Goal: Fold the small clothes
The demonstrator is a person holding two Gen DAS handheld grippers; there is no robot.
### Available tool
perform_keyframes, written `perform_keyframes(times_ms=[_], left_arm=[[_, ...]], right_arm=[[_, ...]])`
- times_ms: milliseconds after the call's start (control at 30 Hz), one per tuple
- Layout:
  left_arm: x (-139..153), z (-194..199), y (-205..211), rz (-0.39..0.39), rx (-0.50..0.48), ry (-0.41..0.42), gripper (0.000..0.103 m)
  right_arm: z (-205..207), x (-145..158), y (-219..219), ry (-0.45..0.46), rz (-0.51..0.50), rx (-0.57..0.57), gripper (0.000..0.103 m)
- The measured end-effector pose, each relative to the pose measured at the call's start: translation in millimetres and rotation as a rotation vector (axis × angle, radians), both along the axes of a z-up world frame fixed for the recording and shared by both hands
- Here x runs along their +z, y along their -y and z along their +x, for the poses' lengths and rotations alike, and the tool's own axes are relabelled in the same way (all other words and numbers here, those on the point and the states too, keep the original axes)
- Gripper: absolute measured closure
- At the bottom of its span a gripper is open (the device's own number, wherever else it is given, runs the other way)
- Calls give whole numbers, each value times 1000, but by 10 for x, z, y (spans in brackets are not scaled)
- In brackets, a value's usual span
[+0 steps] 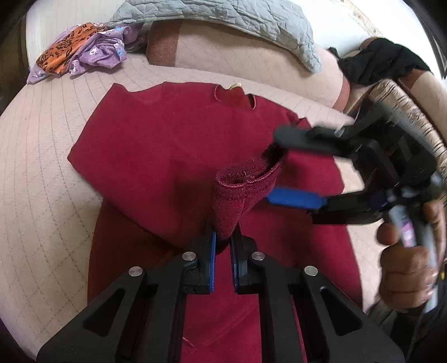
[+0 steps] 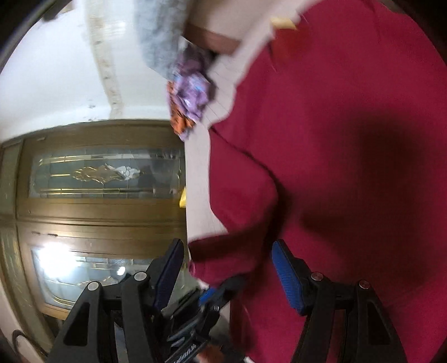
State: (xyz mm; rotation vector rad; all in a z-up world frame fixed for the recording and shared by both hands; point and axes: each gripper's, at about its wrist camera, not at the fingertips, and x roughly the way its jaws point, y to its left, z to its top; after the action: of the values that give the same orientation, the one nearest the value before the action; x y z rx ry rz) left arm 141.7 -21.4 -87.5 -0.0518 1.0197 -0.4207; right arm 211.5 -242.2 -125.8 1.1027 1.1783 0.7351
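**A:** In the left wrist view, how far along is the folding judged to be?

**B:** It is being judged as early. The red shirt (image 1: 173, 156) is lying spread on the bed (image 1: 42, 173), collar at the far end. A sleeve cuff (image 1: 243, 190) is being held up over the shirt's body, clamped between the fingers of the left gripper (image 1: 222, 245). The right gripper (image 1: 282, 167) is being brought to the cuff with its fingers apart, one above and one below the hem. No finished fold is being shown; the sleeves and body are still to be folded.

**A:** What else is being seen there?

**B:** A crumpled purple and orange cloth (image 1: 81, 53) is lying well apart at the far left corner, a grey quilt (image 1: 223, 19) is lying over a pillow (image 1: 223, 58), and a black garment (image 1: 382, 58) is lying at the right. Nothing is being found on the shirt itself.

**A:** And the right wrist view?

**B:** It is being blurred by motion. The right gripper's fingers are being held wide apart around the red fabric's edge, not yet closed. The left gripper is being glimpsed below. A glazed wooden door (image 2: 97, 178) is being seen beyond the bed.
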Motion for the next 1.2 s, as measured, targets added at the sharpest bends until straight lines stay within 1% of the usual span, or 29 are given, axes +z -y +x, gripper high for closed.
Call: perform_keyframes(times_ms=[67,133,167,200,233,267,300,367,400,433,500,533,567,600,667,700,733,767,800,833,900,933,967,1000,1067,1100,1133,1200], left_arm=[[-2,-52,40,28,-20,17,95],[21,-112,95,55,-40,32,95],[33,-138,116,59,-48,40,95],[46,-167,132,65,-58,51,95],[73,-201,146,71,-67,69,95],[102,-206,135,71,-70,86,95],[203,-253,127,54,-77,125,95],[385,-329,104,7,-89,183,95],[512,-391,89,-30,-103,221,95],[619,-457,90,-62,-126,252,95],[712,-551,137,-99,-175,270,95],[694,-599,201,-102,-212,260,95],[653,-621,252,-94,-234,246,95],[521,-642,352,-70,-272,205,95],[223,-636,517,-14,-326,109,95],[64,-638,579,7,-347,58,95],[-5,-642,617,23,-358,36,95],[-33,-658,644,46,-364,27,95],[-2,-690,641,36,-373,29,94],[66,-720,613,4,-383,33,93],[162,-754,519,-47,-376,30,81],[177,-781,474,-62,-369,26,68],[187,-830,391,-82,-351,29,57],[192,-865,331,-91,-337,35,54],[201,-935,264,-95,-327,31,54],[216,-906,209,-101,-308,22,53],[236,-894,167,-111,-283,21,53],[224,-800,58,-103,-217,23,53]], right_arm=[[-1,77,-23,17,2,4,39],[8,154,-94,29,-61,22,39],[7,156,-120,23,-122,22,47],[8,117,-156,12,-182,31,59],[13,70,-175,-4,-208,40,66],[8,23,-166,-28,-220,29,83],[-23,15,-105,-32,-211,19,90],[-71,185,-49,10,-186,0,92],[-128,407,-8,64,-189,-10,93],[-175,549,14,99,-188,-19,93],[-330,834,78,160,-195,-45,93],[-466,931,138,187,-198,-68,93],[-622,955,211,207,-211,-93,93],[-750,901,277,206,-234,-115,93],[-902,654,369,162,-257,-133,93],[-944,459,424,122,-259,-143,93],[-956,204,486,56,-259,-159,93],[-930,94,508,17,-249,-171,93],[-913,-8,525,-18,-224,-176,93],[-910,-2,529,-15,-220,-176,93],[-939,159,530,38,-238,-179,93],[-991,244,554,65,-256,-183,93],[-1048,276,597,69,-279,-188,93],[-1108,256,618,57,-305,-191,93],[-1203,78,668,-5,-352,-204,93],[-1204,-73,680,-70,-390,-210,91],[-1195,-149,675,-105,-408,-207,89],[-1198,-208,679,-135,-406,-205,88]])
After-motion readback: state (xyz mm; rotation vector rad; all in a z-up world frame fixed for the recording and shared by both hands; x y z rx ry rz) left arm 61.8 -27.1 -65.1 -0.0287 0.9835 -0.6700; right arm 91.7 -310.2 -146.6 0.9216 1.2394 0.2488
